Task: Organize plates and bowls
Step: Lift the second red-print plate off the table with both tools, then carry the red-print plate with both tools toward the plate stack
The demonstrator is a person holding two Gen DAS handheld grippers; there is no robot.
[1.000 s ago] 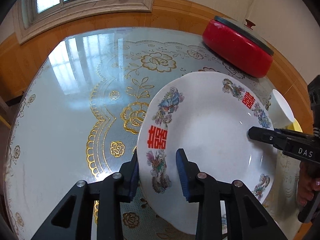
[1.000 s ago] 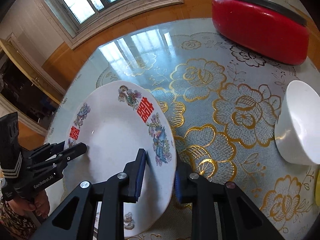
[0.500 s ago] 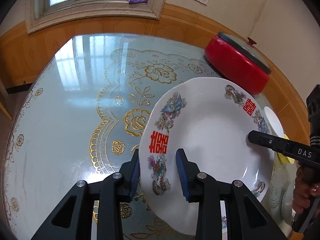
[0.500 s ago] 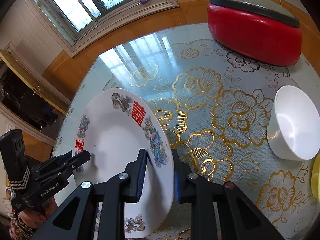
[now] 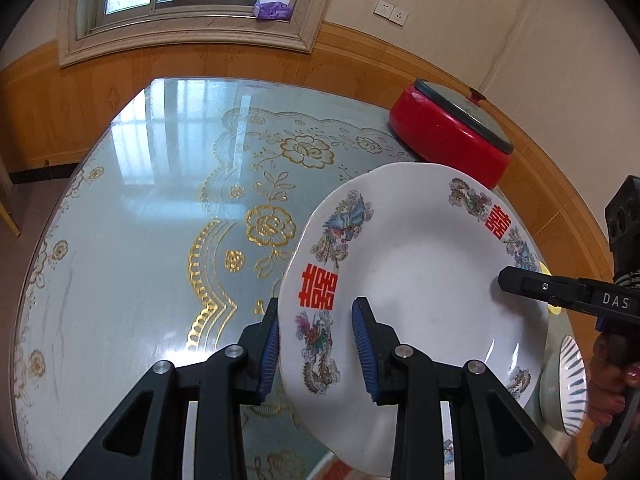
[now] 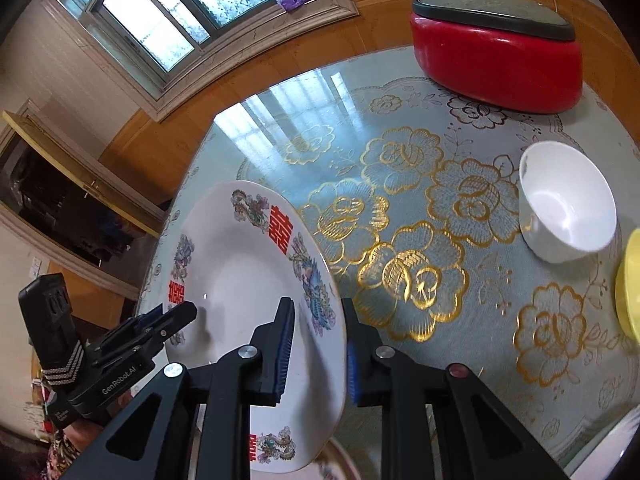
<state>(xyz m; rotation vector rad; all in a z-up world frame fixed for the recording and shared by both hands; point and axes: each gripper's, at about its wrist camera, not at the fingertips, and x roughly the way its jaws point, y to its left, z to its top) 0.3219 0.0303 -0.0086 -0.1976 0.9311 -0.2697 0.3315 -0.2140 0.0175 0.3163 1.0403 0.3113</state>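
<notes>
A large white plate [image 5: 420, 280] with red double-happiness marks and dragon prints is held in the air above the table, tilted. My left gripper [image 5: 316, 348] is shut on its left rim. My right gripper [image 6: 318, 344] is shut on the opposite rim of the same plate [image 6: 240, 280]. Each gripper shows in the other's view: the right one [image 5: 560, 292] at the plate's far edge, the left one [image 6: 120, 348] at lower left. A white bowl [image 6: 568, 204] stands on the table to the right. A blue-striped bowl [image 5: 564, 384] sits low at the right.
A red pot with a grey lid [image 6: 496, 40] stands at the table's far right. A yellow dish edge [image 6: 628, 284] shows at the right. Another patterned plate's rim [image 6: 332, 464] lies under the held plate. The glass-topped table [image 5: 140, 220] has a gold floral cloth.
Both grippers have lifted the plate higher off the table and drawn it back; the table, pot and white bowl look farther away. The striped bowl has come into view.
</notes>
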